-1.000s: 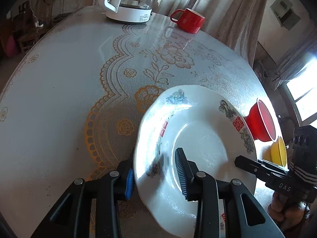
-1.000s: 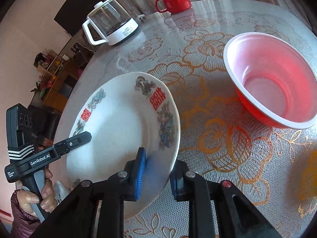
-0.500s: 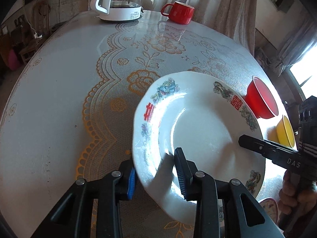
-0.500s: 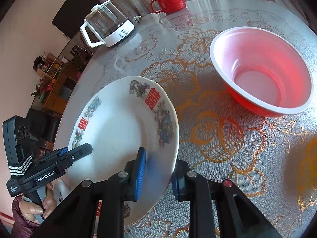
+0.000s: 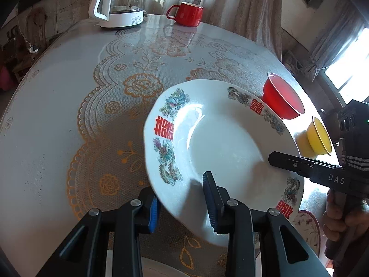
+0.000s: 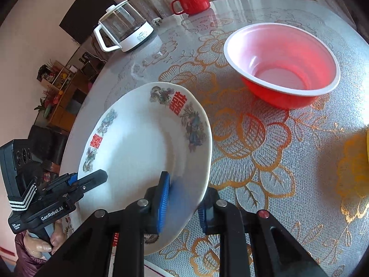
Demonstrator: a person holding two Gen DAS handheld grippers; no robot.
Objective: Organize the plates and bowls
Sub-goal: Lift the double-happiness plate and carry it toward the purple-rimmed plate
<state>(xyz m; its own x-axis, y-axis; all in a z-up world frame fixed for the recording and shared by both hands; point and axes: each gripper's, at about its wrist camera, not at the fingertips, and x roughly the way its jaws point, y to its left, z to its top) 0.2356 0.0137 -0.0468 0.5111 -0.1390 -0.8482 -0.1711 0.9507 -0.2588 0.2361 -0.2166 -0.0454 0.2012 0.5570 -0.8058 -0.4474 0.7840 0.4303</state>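
Both grippers clamp one white plate (image 5: 221, 152) by opposite rims — left gripper (image 5: 182, 205), right gripper (image 6: 182, 203) — holding it tilted above the table's (image 5: 57, 97) near edge. Nothing looks stacked yet — red bowl (image 6: 283, 67) and yellow bowl (image 5: 319, 138) sit apart near the right edge

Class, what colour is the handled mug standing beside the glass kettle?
The handled mug is red, clearest in the right wrist view.
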